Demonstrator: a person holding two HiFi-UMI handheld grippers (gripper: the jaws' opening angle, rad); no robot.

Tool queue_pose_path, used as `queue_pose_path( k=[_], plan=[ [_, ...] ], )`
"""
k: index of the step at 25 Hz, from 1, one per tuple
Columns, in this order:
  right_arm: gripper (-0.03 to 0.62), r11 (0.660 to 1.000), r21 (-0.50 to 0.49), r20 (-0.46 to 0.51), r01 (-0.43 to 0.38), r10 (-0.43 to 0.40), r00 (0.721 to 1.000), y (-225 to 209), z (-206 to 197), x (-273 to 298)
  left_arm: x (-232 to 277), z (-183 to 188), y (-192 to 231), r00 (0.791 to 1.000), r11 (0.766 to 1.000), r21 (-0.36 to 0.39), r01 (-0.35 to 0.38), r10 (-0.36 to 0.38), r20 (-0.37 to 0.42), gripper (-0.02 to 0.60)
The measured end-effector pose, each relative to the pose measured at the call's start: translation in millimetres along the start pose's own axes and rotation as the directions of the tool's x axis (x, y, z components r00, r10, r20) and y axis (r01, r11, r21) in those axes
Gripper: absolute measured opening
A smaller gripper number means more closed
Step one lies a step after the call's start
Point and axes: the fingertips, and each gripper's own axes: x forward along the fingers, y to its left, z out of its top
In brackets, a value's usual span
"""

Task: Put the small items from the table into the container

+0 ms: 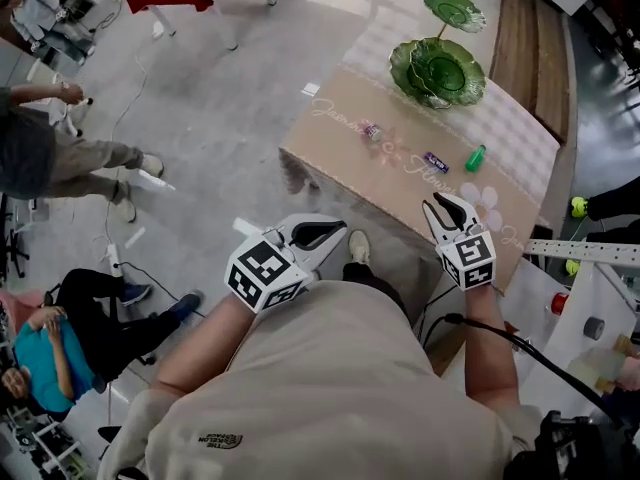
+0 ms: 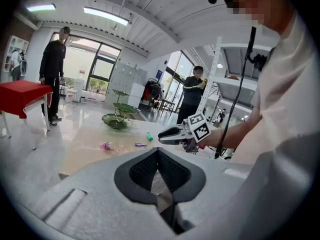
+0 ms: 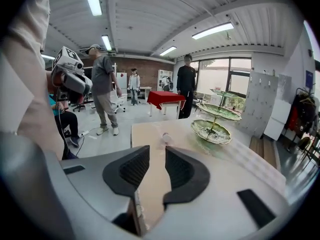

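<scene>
White plastic left gripper (image 1: 335, 232) is held nearest, over the floor beside the near left corner of the counter (image 1: 400, 188); jaws are pressed together, nothing gripped. Just right, the right gripper (image 1: 442, 206) is held over the counter's near edge, jaws parted by a narrow gap, nothing between. Mid-counter, three small items are spaced apart: pink wrapped sweet (image 1: 371, 130) left, purple packet (image 1: 435, 162), small green bottle (image 1: 475, 158) right. Green two-tier dish (image 1: 438, 73) is set farthest.

The green tiered dish (image 1: 438, 71) looks glossy like glass, the desk (image 1: 335, 153) wears a matt cloth, the floor (image 1: 220, 108) shines, polished.
</scene>
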Motion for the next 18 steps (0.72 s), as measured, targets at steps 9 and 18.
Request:
queue_pose_path(
  k=[9, 18],
  plan=[
    [0.127, 0.994, -0.062, -0.105, -0.088, 0.081, 0.991, -68.8, -40.5, 50.9, 37.2, 20.9, 11.0, 0.998, 0.997, -0.052, -0.059, 0.060, 0.005, 0.008],
    [0.146, 0.983, -0.086, -0.206, -0.159, 0.139, 0.969, -106.3, -81.6, 89.6, 55.6, 31.8, 23.3, 0.991, 0.986, -0.099, -0.131, 0.133, 0.015, 0.008]
  ],
)
